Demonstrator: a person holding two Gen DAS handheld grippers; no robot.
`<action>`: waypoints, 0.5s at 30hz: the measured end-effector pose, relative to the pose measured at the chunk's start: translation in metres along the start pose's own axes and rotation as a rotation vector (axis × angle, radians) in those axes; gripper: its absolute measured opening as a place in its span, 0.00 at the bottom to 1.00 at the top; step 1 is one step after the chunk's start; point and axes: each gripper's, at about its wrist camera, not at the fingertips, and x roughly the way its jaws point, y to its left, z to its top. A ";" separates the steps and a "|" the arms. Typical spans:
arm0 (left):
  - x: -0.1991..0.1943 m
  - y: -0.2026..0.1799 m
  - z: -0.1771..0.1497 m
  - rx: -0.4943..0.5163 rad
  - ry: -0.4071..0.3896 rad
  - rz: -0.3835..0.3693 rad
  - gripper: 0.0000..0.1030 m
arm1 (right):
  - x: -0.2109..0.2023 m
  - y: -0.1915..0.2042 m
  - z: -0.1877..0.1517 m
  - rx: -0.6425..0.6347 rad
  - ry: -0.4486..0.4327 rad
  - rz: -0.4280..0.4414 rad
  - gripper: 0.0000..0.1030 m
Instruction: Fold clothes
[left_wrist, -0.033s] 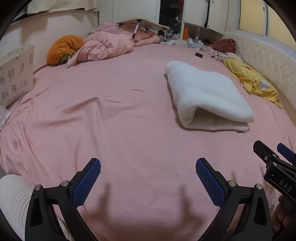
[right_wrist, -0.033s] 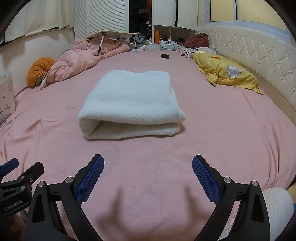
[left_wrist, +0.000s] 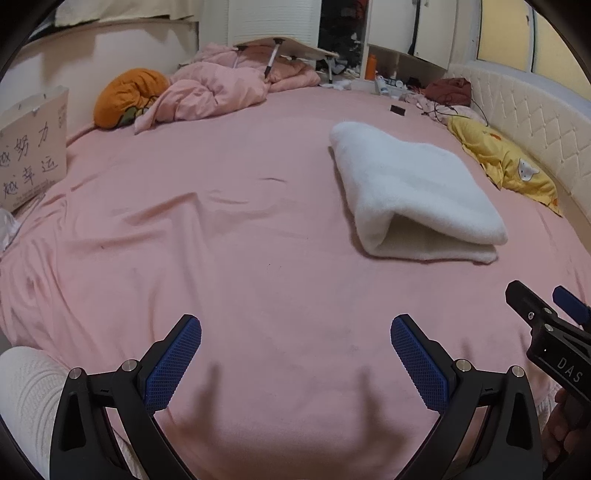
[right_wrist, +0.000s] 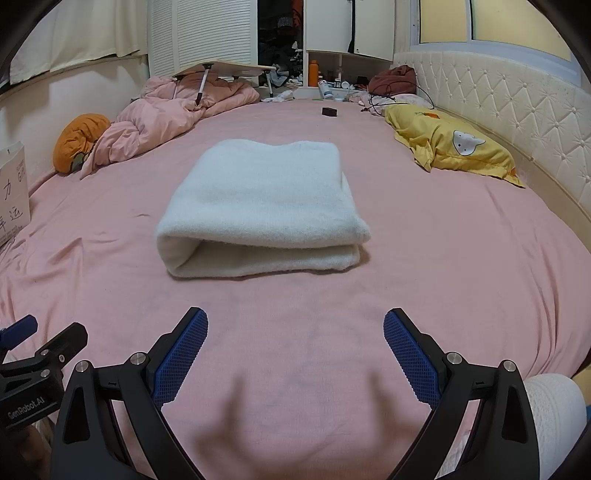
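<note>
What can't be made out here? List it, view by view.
- White folded garment: its type; the folds hide any sleeves or collar in both views.
- Cardboard sign: cut off by the frame edge in the right wrist view, so the text is incomplete.
- Small dark object on the pink bed sheet: too small to identify.
- Shelf items: too small and cluttered.

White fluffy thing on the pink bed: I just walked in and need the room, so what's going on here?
A person is folding clothes with two handheld grippers. The white fleecy garment lies folded into a thick rectangle on the pink bedsheet. Both the left gripper and the right gripper are open, holding nothing, above bare sheet short of the bundle. This fold looks done.
</note>
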 end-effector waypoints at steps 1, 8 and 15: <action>0.000 -0.001 -0.001 -0.002 -0.002 -0.002 1.00 | 0.000 0.000 0.000 0.001 0.001 0.001 0.93; 0.009 -0.003 0.000 -0.024 0.011 -0.019 1.00 | 0.000 -0.003 0.001 0.004 0.009 0.011 0.93; 0.010 0.000 -0.002 -0.009 0.021 0.001 1.00 | 0.005 -0.007 0.000 0.025 0.014 0.025 0.93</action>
